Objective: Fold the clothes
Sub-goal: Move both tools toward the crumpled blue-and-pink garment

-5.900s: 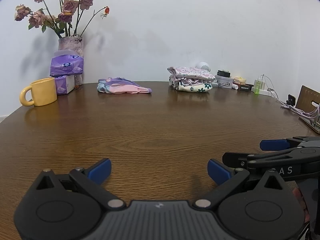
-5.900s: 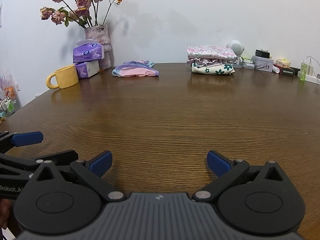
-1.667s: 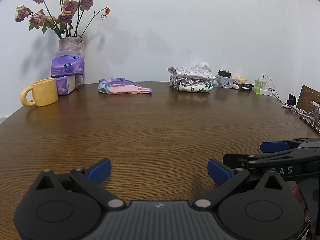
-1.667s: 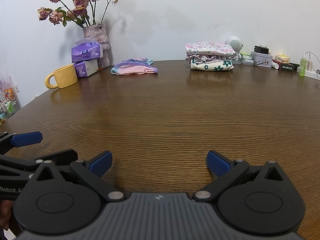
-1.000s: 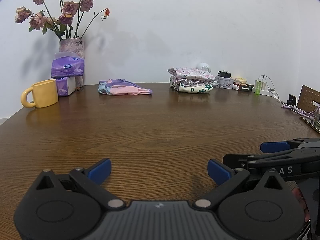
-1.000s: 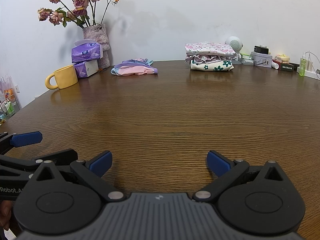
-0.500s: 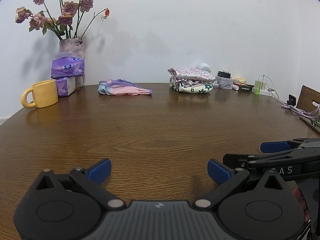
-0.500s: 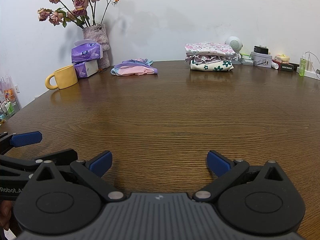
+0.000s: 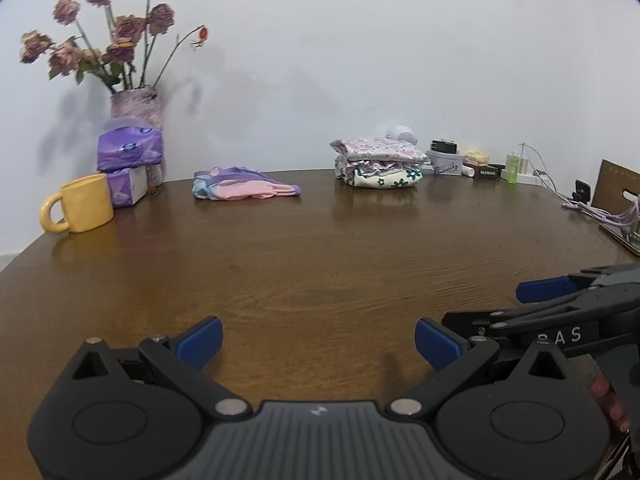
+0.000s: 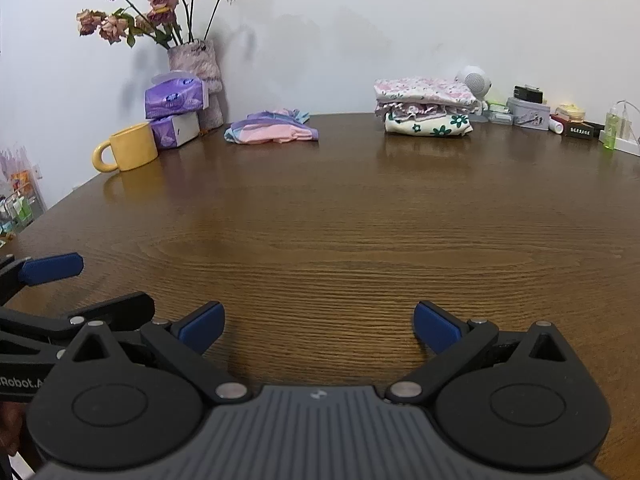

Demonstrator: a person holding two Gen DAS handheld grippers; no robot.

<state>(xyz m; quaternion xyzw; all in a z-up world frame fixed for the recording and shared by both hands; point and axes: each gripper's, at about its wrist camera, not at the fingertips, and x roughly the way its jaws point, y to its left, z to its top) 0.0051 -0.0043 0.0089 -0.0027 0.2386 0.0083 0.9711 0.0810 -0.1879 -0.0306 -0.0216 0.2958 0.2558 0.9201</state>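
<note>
My left tongs (image 9: 318, 340) hang low over the near edge of the dark brown wooden table (image 9: 320, 264), their blue-padded fingers (image 9: 199, 339) spread wide with nothing between them. My right tongs (image 10: 318, 326) sit just beside them at the same height, likewise spread wide and holding nothing; each pair shows at the edge of the other's view.

The clothes lie well apart from me, along the far side of the table near the white wall. A loose pink-and-lilac garment (image 9: 244, 189) lies crumpled and flat, left of centre. To its right, apart from it, stands a neat stack of folded floral clothes (image 9: 379, 168), a pink-flowered piece on top and a cream piece with dark green flowers at the bottom.

At the far left a yellow ceramic mug (image 9: 78, 204) stands with its handle turned outward. Just behind it two purple tissue packs (image 9: 130, 160) are stacked one on the other, and behind those a mottled lilac vase of dried pink roses (image 9: 134, 100) rises against the wall. Beyond the folded stack a small white round device (image 10: 474, 80) stands, then a row of small boxes and tins (image 10: 528, 111), and a little green bottle (image 10: 611, 132) towards the right edge.
</note>
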